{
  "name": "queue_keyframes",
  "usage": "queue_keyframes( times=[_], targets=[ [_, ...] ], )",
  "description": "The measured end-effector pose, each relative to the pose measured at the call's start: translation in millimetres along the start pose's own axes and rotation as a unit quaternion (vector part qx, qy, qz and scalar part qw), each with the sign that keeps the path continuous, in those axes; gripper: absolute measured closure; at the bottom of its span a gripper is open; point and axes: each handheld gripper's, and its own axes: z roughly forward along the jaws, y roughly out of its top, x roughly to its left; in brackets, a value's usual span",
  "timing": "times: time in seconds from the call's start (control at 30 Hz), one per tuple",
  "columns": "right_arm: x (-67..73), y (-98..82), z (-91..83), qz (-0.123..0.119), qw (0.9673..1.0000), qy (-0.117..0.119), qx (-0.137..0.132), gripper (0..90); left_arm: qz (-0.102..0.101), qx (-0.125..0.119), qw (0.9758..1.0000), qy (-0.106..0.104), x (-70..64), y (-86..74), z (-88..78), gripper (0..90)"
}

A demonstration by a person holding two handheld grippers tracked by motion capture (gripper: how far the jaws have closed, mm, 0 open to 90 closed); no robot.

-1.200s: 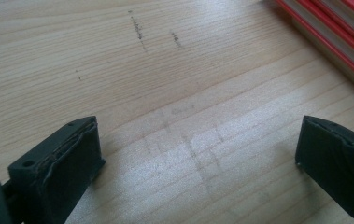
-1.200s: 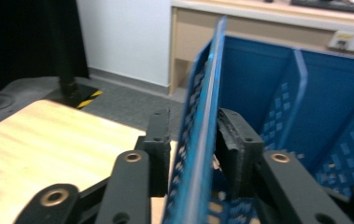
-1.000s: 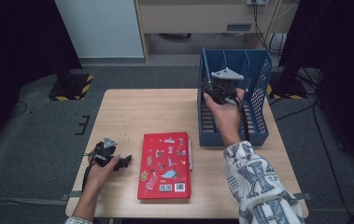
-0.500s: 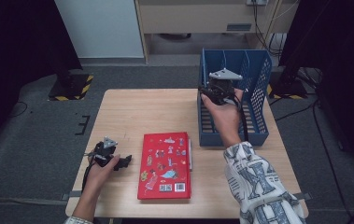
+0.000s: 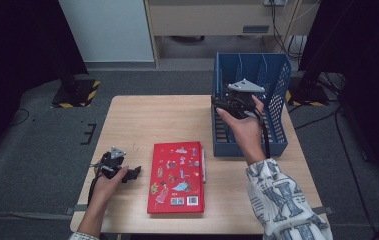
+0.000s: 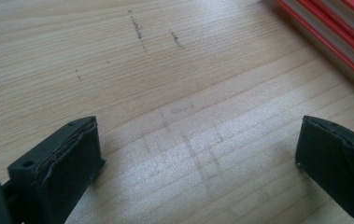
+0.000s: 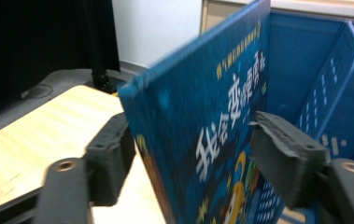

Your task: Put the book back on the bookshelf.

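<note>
Now, right gripper: my jaws just opened, pads off | blue book upright between them, frame centre, in blue rack | left gripper: wide, over bare table

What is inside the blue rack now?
A blue book stands upright in the rack, between the open right tool. The hand covers part of the rack's floor, so more may lie there.

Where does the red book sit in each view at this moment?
High view: red book lies flat at the middle of the table, towards its near edge.
Left gripper view: the book's edge is in the top right corner.
Shared landmark: the pale wooden table top beneath it.
</note>
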Motion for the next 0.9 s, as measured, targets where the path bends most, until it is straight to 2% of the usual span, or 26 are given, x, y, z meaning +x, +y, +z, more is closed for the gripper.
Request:
queue_keyframes(
  times=[0.13,0.23,0.4,0.67,0.7,0.73,0.9],
  targets=[
    [-4.3,-11.3,-8.7,-0.01,0.9999,0.008,0.006,20.5,0.0,0.0,1.0,0.0,-0.1,0.0,0.0,0.0],
    [-6.2,-20.4,-13.3,-0.013,0.9998,0.011,0.011,18.6,0.0,0.0,1.0,0.0,-0.2,0.0,0.0,0.0],
    [-7.0,-37.8,-22.4,-0.011,0.9993,0.031,0.017,15.1,0.001,0.0,1.0,0.0,-0.2,0.0,0.0,0.0],
    [1.3,-75.3,-37.3,-0.021,0.9972,0.065,0.031,12.9,0.001,0.0,1.0,0.0,-0.5,0.1,0.3,0.0],
    [4.7,-86.1,-40.6,-0.02,0.9965,0.074,0.034,12.6,0.0,-0.001,1.0,0.0,-0.7,0.1,0.5,0.0],
    [4.7,-86.1,-40.6,-0.02,0.9965,0.074,0.034,12.6,0.0,-0.002,1.0,-0.001,-1.1,0.1,0.7,0.0],
    [13.8,-113.6,-46.7,-0.021,0.9943,0.093,0.047,11.5,0.003,-0.002,1.0,-0.002,-1.8,0.4,1.0,0.0]
  ],
)
